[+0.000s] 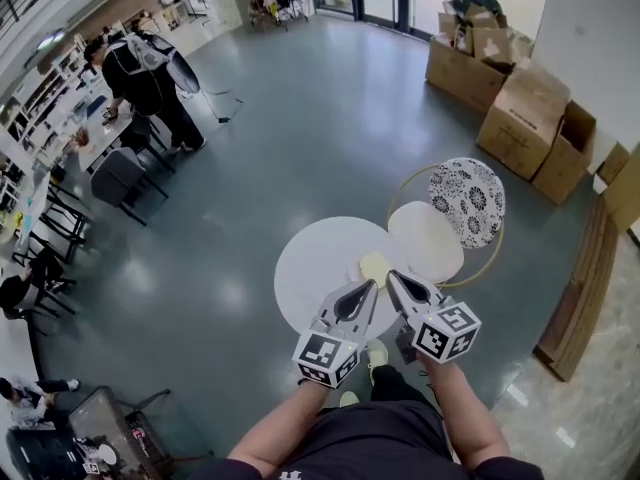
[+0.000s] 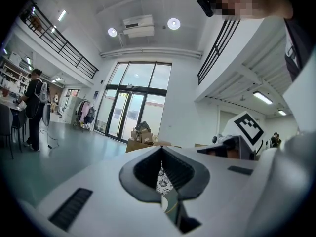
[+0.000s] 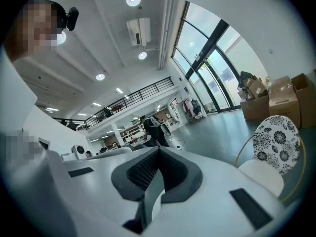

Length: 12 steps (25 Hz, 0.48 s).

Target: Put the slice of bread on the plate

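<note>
A pale yellow slice of bread (image 1: 373, 266) lies near the right edge of the round white table (image 1: 310, 268); I cannot make out a separate plate under or beside it. Both grippers hang in the air above the table's near edge, pointing level away from me. The left gripper (image 1: 373, 284) (image 2: 161, 150) has its fingertips together with nothing between them. Just to its right, the right gripper (image 1: 391, 274) (image 3: 159, 149) is shut and empty too. Neither gripper view shows the bread.
A chair with a cream seat (image 1: 427, 240) and a black-and-white patterned back (image 1: 467, 200) stands against the table's far right. Cardboard boxes (image 1: 520, 118) line the wall behind it. A person (image 1: 150, 78) stands by desks and chairs far left. Wooden boards (image 1: 585, 298) lean at the right.
</note>
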Each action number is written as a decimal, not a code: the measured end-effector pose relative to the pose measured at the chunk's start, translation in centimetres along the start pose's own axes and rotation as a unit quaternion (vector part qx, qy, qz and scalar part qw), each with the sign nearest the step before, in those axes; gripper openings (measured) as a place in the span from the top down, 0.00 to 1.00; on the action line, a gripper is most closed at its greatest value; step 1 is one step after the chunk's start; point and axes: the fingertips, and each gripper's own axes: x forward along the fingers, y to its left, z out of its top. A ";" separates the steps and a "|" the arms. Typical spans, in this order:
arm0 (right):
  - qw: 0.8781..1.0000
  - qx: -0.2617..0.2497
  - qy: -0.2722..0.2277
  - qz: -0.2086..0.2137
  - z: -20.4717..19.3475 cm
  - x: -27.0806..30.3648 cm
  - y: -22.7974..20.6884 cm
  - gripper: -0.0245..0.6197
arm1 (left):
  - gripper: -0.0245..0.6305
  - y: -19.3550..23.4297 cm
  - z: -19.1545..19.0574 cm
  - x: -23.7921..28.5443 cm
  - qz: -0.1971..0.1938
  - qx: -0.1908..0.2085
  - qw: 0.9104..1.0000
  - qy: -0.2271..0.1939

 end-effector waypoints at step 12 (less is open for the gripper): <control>0.999 -0.045 -0.021 0.011 2.5 -1.5 4.8 0.95 | 0.95 -2.1 2.9 -3.3 -0.009 0.019 1.000 -0.021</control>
